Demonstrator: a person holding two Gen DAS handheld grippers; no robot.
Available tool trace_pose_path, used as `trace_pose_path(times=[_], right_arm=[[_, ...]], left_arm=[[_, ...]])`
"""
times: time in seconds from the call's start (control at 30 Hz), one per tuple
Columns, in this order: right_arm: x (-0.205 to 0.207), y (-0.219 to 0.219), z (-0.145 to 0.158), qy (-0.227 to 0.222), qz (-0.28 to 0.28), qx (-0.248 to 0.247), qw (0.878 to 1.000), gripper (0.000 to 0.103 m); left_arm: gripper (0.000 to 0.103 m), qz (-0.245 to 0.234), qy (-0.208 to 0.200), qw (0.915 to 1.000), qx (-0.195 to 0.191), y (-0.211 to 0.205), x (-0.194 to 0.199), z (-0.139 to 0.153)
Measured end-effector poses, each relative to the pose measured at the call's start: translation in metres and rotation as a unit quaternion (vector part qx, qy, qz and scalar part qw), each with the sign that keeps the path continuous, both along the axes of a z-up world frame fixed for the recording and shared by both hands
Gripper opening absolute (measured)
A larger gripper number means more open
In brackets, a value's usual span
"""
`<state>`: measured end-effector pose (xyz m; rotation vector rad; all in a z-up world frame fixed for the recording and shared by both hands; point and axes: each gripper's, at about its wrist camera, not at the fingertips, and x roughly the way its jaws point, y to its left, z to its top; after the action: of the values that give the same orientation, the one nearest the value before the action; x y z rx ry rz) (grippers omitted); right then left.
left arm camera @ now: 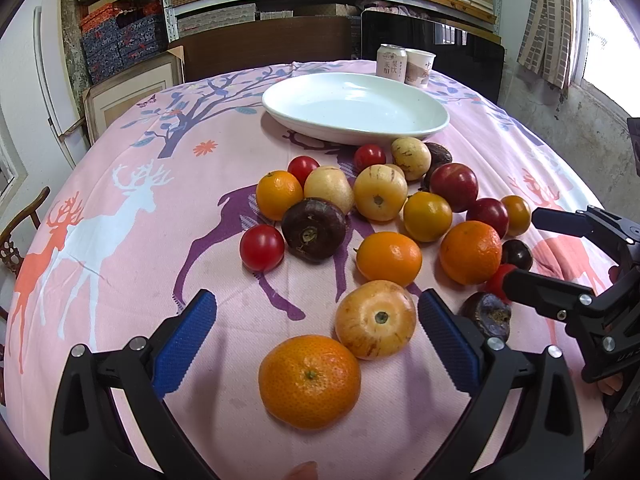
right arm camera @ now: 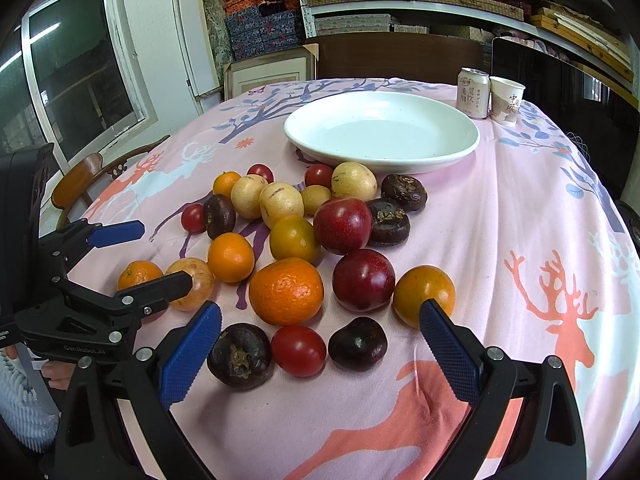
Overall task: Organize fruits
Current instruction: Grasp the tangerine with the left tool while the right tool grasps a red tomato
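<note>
Left tongs (left arm camera: 318, 336): gaping wide over a mandarin (left arm camera: 309, 381).
Right tongs (right arm camera: 320, 342): gaping wide over a cherry tomato (right arm camera: 298, 350).
Plate (right arm camera: 304, 142): sitting empty beyond the fruit.

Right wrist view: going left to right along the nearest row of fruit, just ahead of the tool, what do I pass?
Dark brown fruit with a dried stem → red tomato → dark glossy round fruit. All three lie on the pink tablecloth between the open right tool's blue pads.

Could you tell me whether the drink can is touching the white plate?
Apart. The right wrist view shows pink cloth between the can and the plate.
</note>
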<state>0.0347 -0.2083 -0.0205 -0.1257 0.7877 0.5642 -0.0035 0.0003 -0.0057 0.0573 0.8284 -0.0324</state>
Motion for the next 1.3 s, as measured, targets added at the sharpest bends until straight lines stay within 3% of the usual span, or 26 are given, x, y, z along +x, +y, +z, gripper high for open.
trace_pose_path(times=[0.57, 0.9, 1.07, 1.2, 1.3], right_arm=[[0.0, 0.0, 0.001, 0.004, 0.001, 0.002, 1.0, 0.1], [-0.012, -0.02, -0.004, 0.049, -0.026, 0.06, 0.997, 0.1], [-0.027, -0.01, -0.006, 0.044, -0.04, 0.037, 0.998, 0.099], [-0.042, 0.007, -0.005, 0.021, -0.03, 0.011, 0.999, 0.087], [-0.044, 0.012, -0.009, 0.028, -0.016, 0.016, 0.999, 0.07]], left_arm=[[0.099, -0.003, 0.006, 1.0, -0.004, -0.002, -0.001, -0.003], [0.099, -0.041, 0.086, 0.9928, -0.072, 0.02, -0.016, -0.019], [0.099, -0.059, 0.093, 0.9924, -0.055, 0.016, -0.018, -0.02], [0.099, -0.053, 0.092, 0.9936, -0.04, 0.014, -0.013, -0.019], [0.099, -0.042, 0.101, 0.9938, -0.02, 0.018, -0.005, -0.023]])
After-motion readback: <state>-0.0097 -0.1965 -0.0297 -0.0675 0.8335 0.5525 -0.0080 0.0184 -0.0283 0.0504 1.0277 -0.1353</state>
